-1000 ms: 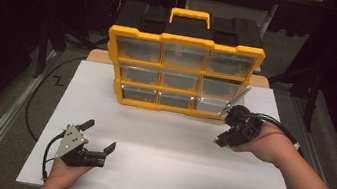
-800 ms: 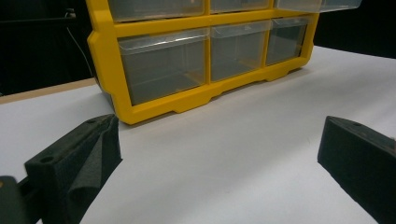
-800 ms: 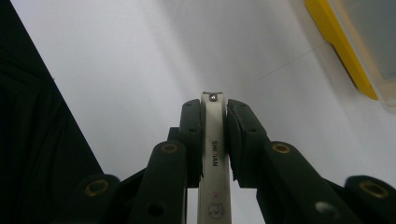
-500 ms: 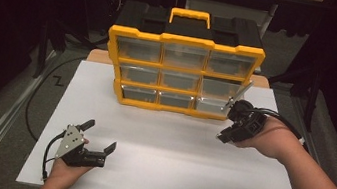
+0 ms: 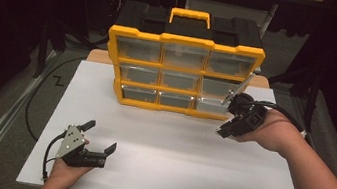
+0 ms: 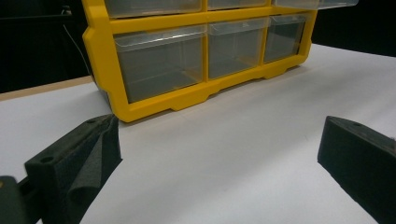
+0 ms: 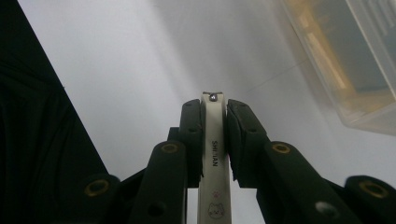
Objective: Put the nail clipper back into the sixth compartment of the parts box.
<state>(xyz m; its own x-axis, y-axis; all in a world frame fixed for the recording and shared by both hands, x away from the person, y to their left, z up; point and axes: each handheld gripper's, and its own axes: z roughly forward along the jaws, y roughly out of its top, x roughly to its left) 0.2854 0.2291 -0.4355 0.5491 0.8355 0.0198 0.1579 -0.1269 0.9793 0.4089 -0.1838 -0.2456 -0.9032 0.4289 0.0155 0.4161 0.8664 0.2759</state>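
fingers on my right gripper (image 7: pixel 215 123) are clenched on a slim white nail clipper (image 7: pixel 213 154); in the right gripper view its metal tip pokes out just past the pads, and small lettering and a tiny cat face run along its body. on the high view that gripper (image 5: pixel 234 115) sits at about 3 o'clock on the counter (image 5: pixel 160 138), held just off the lower right corner of the yellow drawer organizer (image 5: pixel 184 61), with the clipper's end (image 5: pixel 232 95) pointing up toward the bottom-right drawer (image 5: pixel 213 105). whether the clipper touches that drawer i cannot tell. part of a clear drawer (image 7: pixel 350 56) shows blurred at 2 o'clock in the right gripper view.

fingers on my left gripper (image 5: pixel 99 137) are released, spread wide with nothing between them. it rests low at about 7 o'clock on the white counter, well apart from the organizer. its own view looks across bare white surface toward the organizer's bottom row (image 6: pixel 205 51), with the two black foam pads (image 6: pixel 88 154) at either edge of the frame.

the organizer stands upright at 12 o'clock, nine clear drawers in a yellow frame, yellow carry handle (image 5: pixel 190 17) on top.
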